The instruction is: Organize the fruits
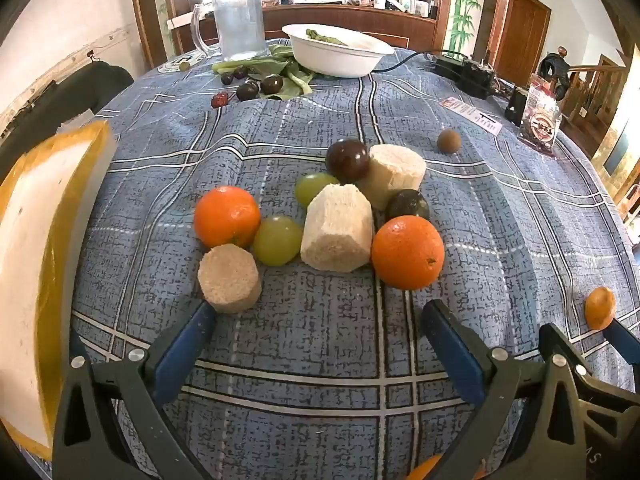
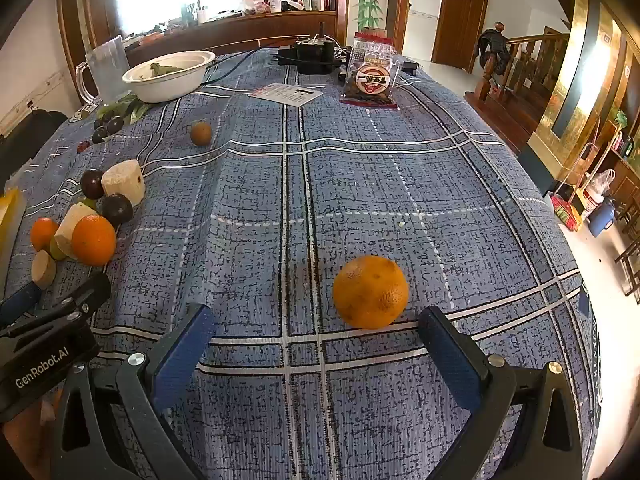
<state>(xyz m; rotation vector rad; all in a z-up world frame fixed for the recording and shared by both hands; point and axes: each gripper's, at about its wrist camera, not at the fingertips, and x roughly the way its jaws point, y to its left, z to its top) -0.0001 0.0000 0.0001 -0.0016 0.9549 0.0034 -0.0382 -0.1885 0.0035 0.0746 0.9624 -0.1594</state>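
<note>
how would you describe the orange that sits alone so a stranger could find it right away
Start from the blue checked tablecloth and the heap of fruit on its left side. Look right of that heap, to the bare stretch in front of the right hand-held gripper. The lone orange lies there, touching nothing, its skin duller and more speckled than the two bright oranges in the heap.

Left claw and right claw both spread wide, holding nothing.

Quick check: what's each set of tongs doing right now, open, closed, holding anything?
Left tongs: open, holding nothing, facing the fruit pile.
Right tongs: open, empty, lone orange just ahead.
</note>
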